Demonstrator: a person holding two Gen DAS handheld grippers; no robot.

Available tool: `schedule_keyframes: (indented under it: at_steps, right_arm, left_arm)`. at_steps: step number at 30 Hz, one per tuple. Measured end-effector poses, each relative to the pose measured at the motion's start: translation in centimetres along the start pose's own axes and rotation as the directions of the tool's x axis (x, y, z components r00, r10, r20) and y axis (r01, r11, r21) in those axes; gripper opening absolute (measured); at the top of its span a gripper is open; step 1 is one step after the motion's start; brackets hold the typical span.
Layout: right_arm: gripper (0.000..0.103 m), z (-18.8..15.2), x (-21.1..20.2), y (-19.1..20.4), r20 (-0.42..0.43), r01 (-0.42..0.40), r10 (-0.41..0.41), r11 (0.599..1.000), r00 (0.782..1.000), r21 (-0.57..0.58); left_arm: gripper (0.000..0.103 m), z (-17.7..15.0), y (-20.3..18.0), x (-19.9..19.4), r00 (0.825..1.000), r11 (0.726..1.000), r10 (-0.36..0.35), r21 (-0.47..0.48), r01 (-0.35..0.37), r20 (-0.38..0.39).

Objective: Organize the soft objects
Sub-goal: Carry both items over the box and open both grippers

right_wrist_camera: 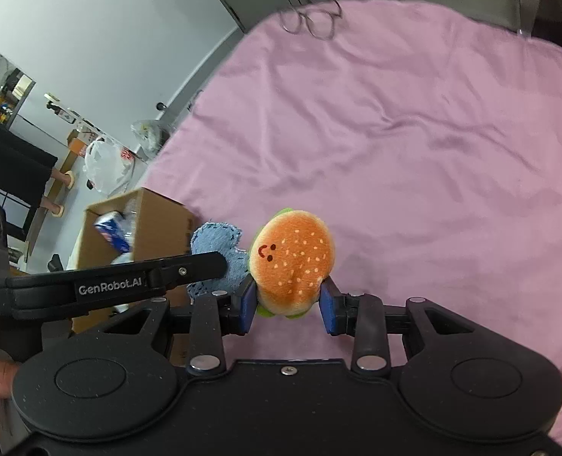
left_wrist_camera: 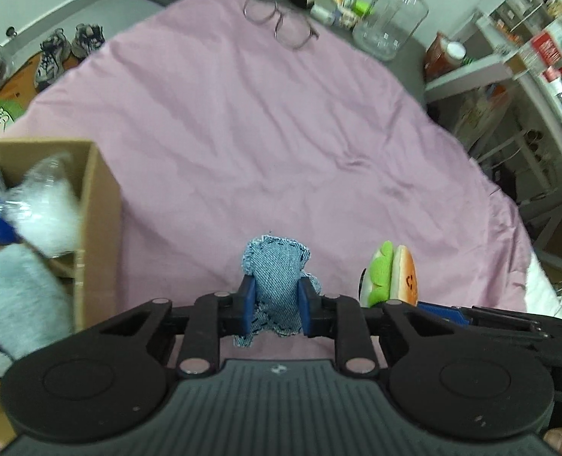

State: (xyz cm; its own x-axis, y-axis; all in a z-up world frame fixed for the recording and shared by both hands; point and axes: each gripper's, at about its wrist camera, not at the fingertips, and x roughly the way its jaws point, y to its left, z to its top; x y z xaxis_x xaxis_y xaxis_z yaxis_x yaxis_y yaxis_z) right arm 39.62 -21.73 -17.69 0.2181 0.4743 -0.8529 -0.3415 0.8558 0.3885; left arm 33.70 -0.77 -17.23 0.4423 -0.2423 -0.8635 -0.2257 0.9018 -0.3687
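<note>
Left tool (left_wrist_camera: pixel 275 300) clamped denim plush (left_wrist_camera: pixel 277 273); right tool (right_wrist_camera: pixel 288 302) pinched burger plush (right_wrist_camera: pixel 294 262); both lifted off pink sheet (left_wrist_camera: pixel 262 133), likely bound for cardboard box (left_wrist_camera: pixel 98 205).

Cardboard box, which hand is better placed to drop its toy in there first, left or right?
Probably the left. The cardboard box sits right beside the left gripper, which is clamped on the denim toy. The right gripper, holding the burger plush, is on the far side of it.
</note>
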Motion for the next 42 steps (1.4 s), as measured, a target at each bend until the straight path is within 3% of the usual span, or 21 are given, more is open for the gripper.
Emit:
schedule_keyframes:
  at_steps: [13,24,42]
  right_arm:
    - [0.034,-0.7,-3.1,7.5,0.056,-0.022,0.027,0.995,0.998,-0.096]
    - [0.034,-1.0,-2.6,12.5,0.062,-0.027,0.037,0.987,0.997,-0.159]
    - [0.034,-2.6,1.3,19.0,-0.024,-0.041,0.036,0.971,0.999,-0.235]
  left_arm:
    - [0.022,-1.2,3.4,-7.5,0.99,0.998,-0.019,-0.055,0.027,0.14]
    - [0.022,-0.9,8.2,-12.4,0.971,0.996,0.004,-0.083,0.017,0.238]
    - [0.022,-1.4,15.5,-13.1,0.97,0.987,0.041,-0.158,-0.003,0.238]
